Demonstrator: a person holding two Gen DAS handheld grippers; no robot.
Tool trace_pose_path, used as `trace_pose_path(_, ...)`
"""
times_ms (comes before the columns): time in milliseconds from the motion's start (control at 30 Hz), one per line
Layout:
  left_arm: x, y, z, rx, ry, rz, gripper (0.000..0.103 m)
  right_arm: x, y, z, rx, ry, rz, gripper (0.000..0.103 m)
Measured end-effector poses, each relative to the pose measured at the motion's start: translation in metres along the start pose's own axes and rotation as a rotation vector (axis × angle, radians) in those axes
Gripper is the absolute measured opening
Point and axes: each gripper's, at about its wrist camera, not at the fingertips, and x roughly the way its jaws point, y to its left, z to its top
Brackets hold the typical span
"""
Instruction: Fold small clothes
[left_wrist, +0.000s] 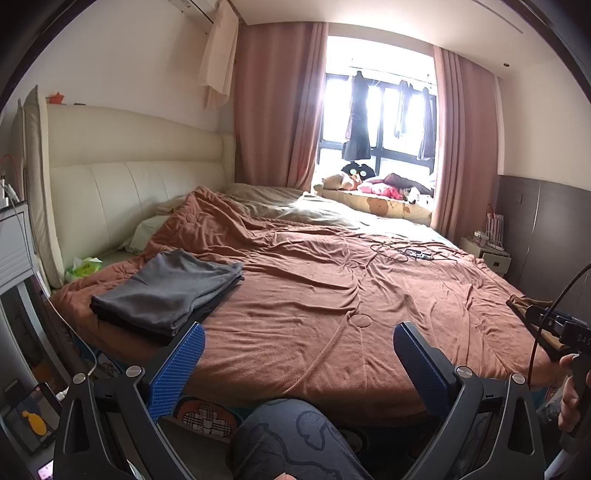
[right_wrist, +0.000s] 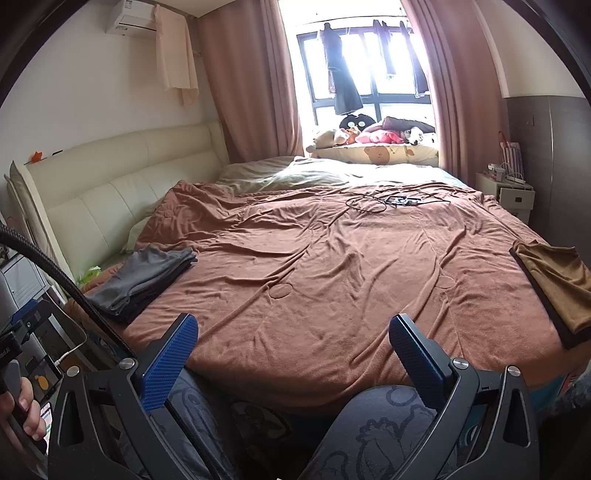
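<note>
**Both grippers open and empty at the bed's near edge; clothes lie at the left and right sides**

Left gripper (left_wrist: 297, 343): fingers spread wide, nothing between the blue pads (left_wrist: 177, 369). It hangs over the near edge of the brown blanket (left_wrist: 332, 280), touching nothing. Its base is cut off by the frame bottom.

Right gripper (right_wrist: 293, 334): same state, jaws apart, blue pads (right_wrist: 417, 354) bare, above the blanket's (right_wrist: 314, 258) near edge.

Task items:
- Folded grey garment (left_wrist: 166, 288) sits on the blanket at the near-left corner, on top of a darker folded piece; only the edges of that lower layer show, so the piece count can't be read. The right wrist view has the same stack (right_wrist: 144, 277), partly crossed by a black cable (right_wrist: 55, 273).
- Folded tan garment (right_wrist: 554, 284) lies at the right edge of the bed, over something dark whose rim alone shows. The fisheye border clips its right side. In the left wrist view it is mostly hidden behind the other gripper's body and cable (left_wrist: 546, 306).

Both stacks are well apart from either gripper.

Rest:
- Thin cables and a small device (right_wrist: 400, 201) lie far out on the blanket; too small to identify.
- Window (left_wrist: 376, 122) is blown out; dark clothes hanging there read as silhouettes only.
- Plush toys (left_wrist: 369, 184) are piled on the sill, individual shapes hard to separate.
- Patterned trouser legs (right_wrist: 388, 435) fill the bottom of both views, hiding the bed's front.
- A hand (right_wrist: 26, 413) is at the left margin, mostly cut off.
</note>
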Motion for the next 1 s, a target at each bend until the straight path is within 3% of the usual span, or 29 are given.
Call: trace_pose_path(1000, 0.005, 0.018, 0.003, -0.015, -0.031, 0.044, 0.103, 0.033, 0.004, 0.015, -0.034, 0.023, 0.015, 0.103)
